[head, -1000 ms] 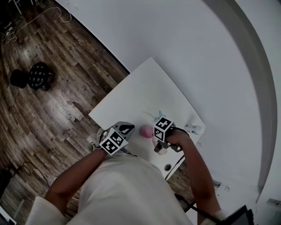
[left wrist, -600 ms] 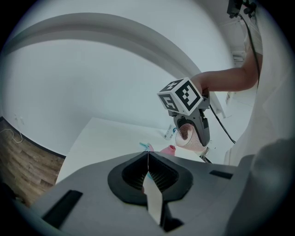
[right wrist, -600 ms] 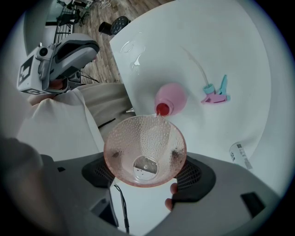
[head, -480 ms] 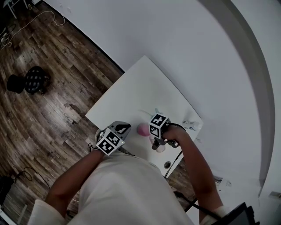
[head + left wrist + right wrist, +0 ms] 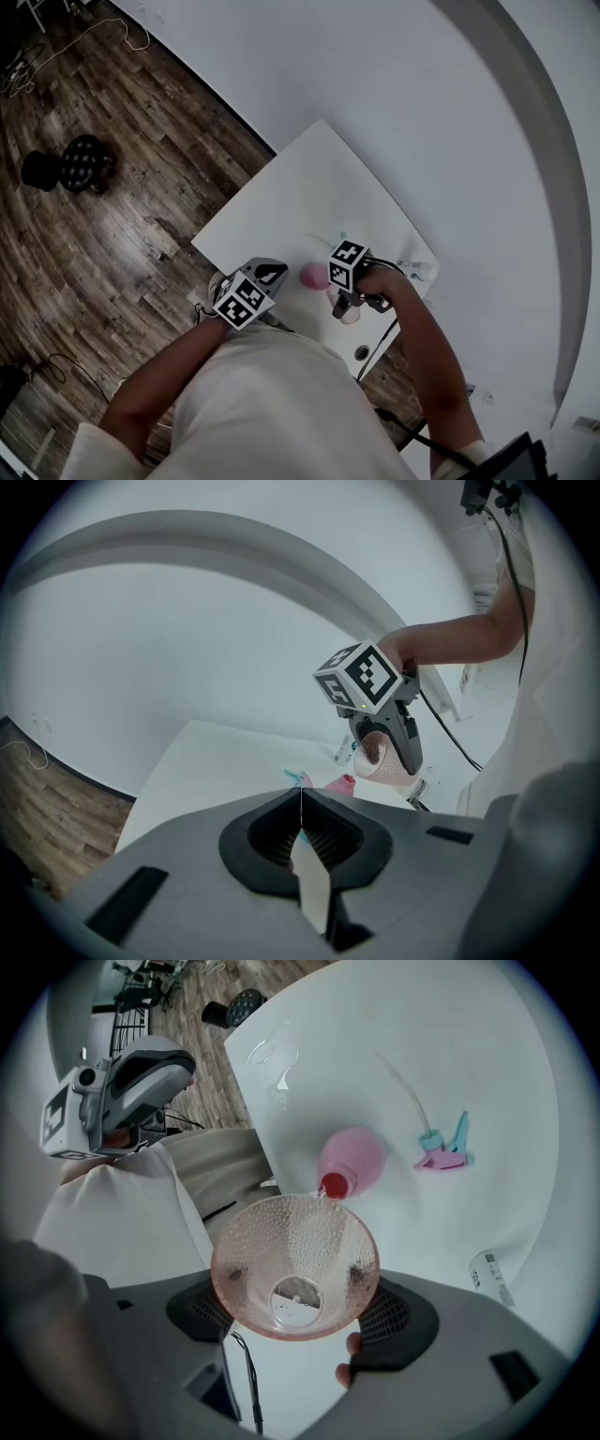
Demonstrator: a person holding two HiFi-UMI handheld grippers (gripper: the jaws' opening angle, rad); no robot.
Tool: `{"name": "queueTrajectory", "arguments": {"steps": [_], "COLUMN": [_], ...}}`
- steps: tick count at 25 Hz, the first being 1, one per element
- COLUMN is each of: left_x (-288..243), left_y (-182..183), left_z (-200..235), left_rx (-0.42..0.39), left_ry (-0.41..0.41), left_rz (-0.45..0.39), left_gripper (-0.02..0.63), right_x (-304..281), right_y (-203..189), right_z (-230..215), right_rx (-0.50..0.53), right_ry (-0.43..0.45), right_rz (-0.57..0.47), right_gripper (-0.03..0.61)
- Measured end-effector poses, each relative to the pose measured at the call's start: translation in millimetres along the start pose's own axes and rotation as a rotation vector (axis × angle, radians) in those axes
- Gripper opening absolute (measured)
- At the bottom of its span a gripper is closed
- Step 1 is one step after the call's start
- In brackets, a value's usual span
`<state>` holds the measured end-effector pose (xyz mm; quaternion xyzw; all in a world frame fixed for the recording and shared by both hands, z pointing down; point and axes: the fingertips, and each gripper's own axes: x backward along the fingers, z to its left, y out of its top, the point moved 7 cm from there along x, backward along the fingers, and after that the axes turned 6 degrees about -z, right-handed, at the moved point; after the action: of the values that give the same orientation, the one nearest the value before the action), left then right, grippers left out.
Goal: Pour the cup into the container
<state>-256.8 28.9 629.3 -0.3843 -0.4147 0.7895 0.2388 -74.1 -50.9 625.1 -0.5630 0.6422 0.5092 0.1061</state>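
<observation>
Though head view barely shows it, right tongs (image 5: 296,1290) clamp cup (image 5: 294,1251), left tongs (image 5: 301,810) closed.

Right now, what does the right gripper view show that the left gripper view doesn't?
Only the right gripper view: the cup's inside, beaded with droplets, and its rim at the container's red mouth. Only the left gripper view: the left gripper's jaws, shut on nothing, and the right gripper's marker cube. Both: the tilted cup clamped in the right gripper, the pink container, the blue sprayer head, the white table.
</observation>
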Motion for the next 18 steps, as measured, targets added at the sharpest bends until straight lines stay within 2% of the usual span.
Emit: {"name": "queueTrajectory", "arguments": {"steps": [18], "left_x": [13], "left_y": [-4], "left_z": [9], "left_rx": [0.024], "left_ry": [0.032], "left_rz": [-0.019], "left_gripper": [0.011], "right_x": [5], "right_y": [10], "right_z": [-1], "right_rx": [0.018], "right_ry": [-0.019], "right_rz": [0.101], "right_gripper": [0.371]}}
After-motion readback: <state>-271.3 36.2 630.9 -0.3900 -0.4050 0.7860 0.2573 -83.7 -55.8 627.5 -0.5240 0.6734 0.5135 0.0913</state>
